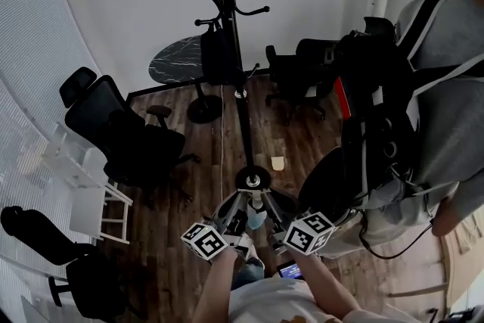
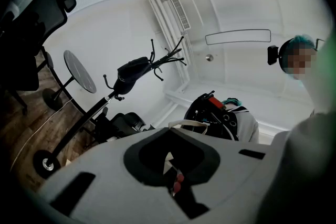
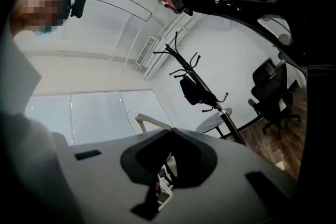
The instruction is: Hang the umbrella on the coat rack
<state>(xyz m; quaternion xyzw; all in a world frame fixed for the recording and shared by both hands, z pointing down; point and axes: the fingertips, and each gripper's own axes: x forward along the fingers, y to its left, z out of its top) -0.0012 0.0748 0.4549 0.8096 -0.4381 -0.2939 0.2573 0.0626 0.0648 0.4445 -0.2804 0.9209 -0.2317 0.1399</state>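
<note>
Evidently | umbrella [image 1: 218,55] was found hung upright on coat rack [image 1: 240,113] | left tongs [image 2: 169,134], right tongs [image 3: 170,135] were held clenched, empty, equally near its base.

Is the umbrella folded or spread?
Folded: the umbrella hangs as a compact dark bundle from a hook of the coat rack.

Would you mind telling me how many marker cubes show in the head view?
2. The left cube sits low, just left of centre; the right cube sits low, just right of centre. No further cube seems to be hidden.
</note>
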